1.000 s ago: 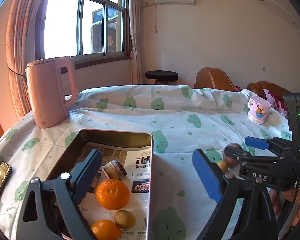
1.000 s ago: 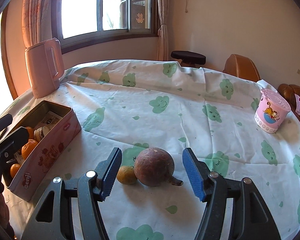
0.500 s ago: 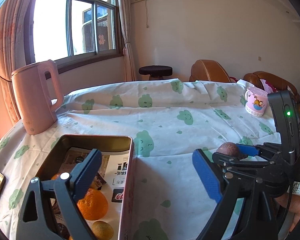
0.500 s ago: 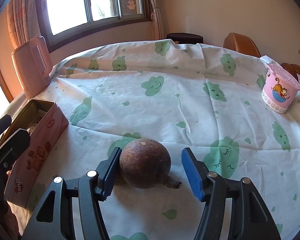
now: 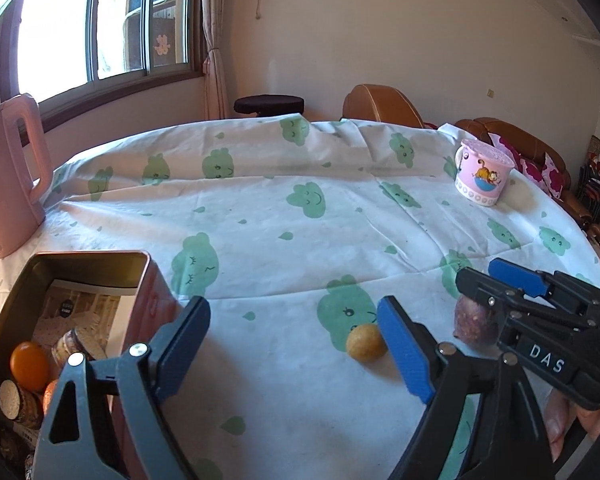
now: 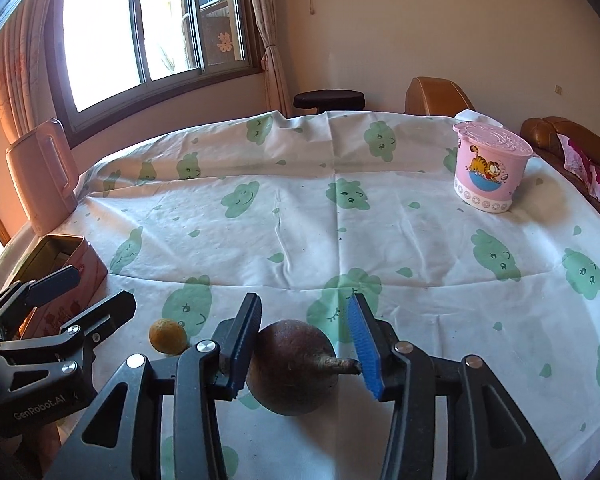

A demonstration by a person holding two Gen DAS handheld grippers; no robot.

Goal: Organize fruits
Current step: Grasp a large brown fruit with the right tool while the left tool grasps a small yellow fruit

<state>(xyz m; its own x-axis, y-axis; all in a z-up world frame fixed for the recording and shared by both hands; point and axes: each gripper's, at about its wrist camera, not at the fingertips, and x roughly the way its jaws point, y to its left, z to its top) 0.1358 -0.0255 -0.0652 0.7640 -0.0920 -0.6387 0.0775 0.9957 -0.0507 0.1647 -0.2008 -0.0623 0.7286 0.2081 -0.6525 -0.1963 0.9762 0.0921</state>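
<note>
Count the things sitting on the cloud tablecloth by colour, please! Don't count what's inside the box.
Pink: 3 (kettle, lidded cup, tin box)
Yellow: 1 (small round fruit)
Brown: 1 (round fruit with a stem)
Total: 5

Tablecloth: white cloth with green cloud print, matt, creased;
Tin: pink rectangular metal box, dull sheen inside;
Round brown fruit: rough, matt skin;
Cup: pink plastic tub, smooth, glossy;
Gripper pads: blue ribbed rubber
</note>
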